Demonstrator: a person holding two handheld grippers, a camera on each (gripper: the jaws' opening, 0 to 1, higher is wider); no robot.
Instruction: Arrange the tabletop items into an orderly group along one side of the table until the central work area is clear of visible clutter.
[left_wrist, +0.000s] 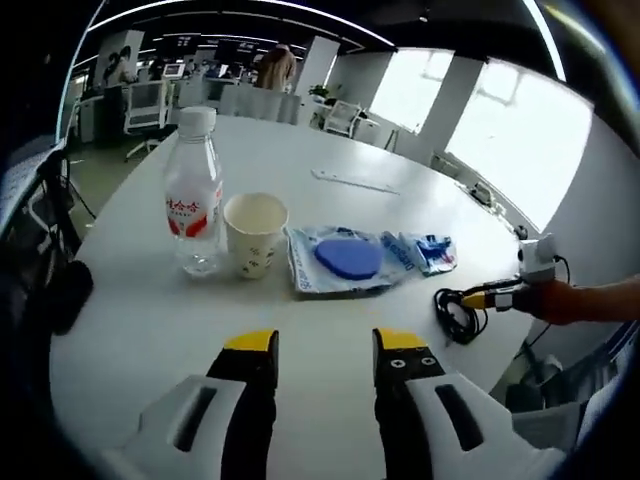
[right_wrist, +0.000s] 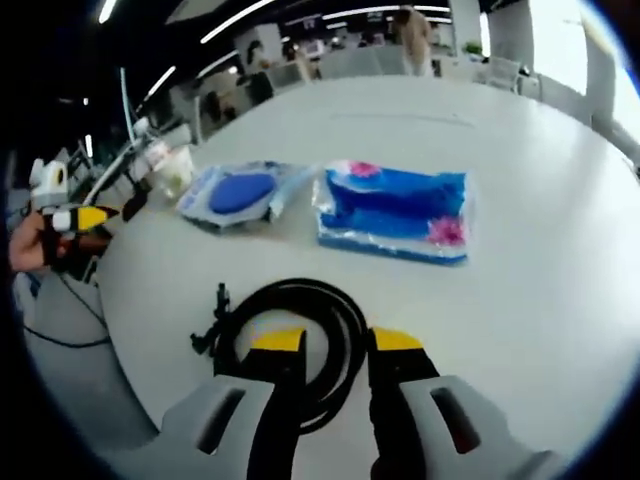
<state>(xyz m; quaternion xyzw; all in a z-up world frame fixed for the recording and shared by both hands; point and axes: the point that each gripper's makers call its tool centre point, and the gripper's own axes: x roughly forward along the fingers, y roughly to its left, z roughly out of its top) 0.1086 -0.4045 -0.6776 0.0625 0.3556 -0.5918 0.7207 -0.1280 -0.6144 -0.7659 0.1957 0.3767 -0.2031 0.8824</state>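
Observation:
On the round white table (left_wrist: 150, 330) a water bottle (left_wrist: 195, 195) stands beside a paper cup (left_wrist: 255, 233). To their right lie a clear bag with a blue disc (left_wrist: 340, 260) and a blue packet (left_wrist: 425, 250), then a coiled black cable (left_wrist: 455, 312). My left gripper (left_wrist: 325, 345) hovers open over bare table in front of the cup. My right gripper (right_wrist: 337, 342) is open, low over the cable (right_wrist: 290, 325), with part of the coil lying in the gap between its jaws. Beyond it are the blue packet (right_wrist: 395, 210) and the bag (right_wrist: 240, 195).
A thin pale strip (left_wrist: 355, 182) lies far out on the table. The table's edge (right_wrist: 120, 330) curves close by the cable. Office chairs (left_wrist: 150, 105), desks and people stand behind the table. The left gripper (right_wrist: 85, 218), held by a hand, shows at the left.

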